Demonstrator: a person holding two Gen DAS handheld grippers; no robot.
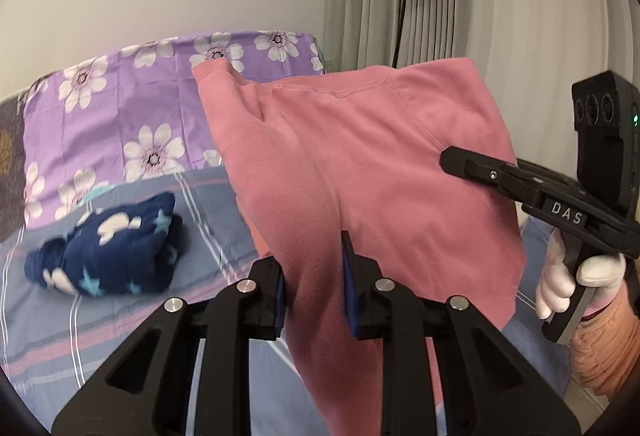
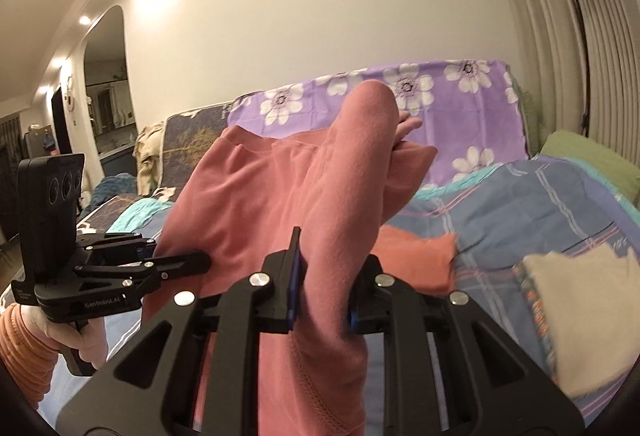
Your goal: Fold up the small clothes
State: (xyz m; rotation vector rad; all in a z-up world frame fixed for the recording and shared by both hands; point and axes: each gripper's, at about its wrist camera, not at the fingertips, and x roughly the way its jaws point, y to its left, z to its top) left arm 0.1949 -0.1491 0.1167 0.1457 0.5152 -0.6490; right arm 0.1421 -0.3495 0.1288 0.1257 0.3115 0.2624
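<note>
**A:** Behind everything, a plain wall is running along the head of a bed [image 1: 224,188] that is wearing a blue checked cover, with a purple flowered sheet [image 1: 120,104] propped at the back. What is going on over it?

**B:** A pink garment [image 1: 360,164] is hanging in the air above the bed, gripped at two places. Starting left, the left gripper [image 1: 314,288] is pinching a fold of it; the fingers [image 1: 350,288] are pressing cloth between them, and the rest is spreading up and away ahead of the tips. Further right in that view, the right gripper [image 1: 456,158] is biting the garment's far edge, a gloved hand [image 1: 568,276] holding its grip.

**A:** So which step is this?

**B:** I am reading it as the lift and spread, before any fold is made. Next, I think, the two grips need drawing apart to pull the cloth taut, then lowering so it lies flat on the cover.

**A:** What is each camera adding?

**B:** Left of the left fingers, only that camera is showing a navy star-print bundle [image 1: 108,244] lying on the cover. From the right wrist, the right gripper [image 2: 320,280] is clamping a thick roll of pink, and right of its fingers a coral piece [image 2: 416,260] and a beige cloth [image 2: 580,312] are lying on the bed, unseen from the left.
</note>
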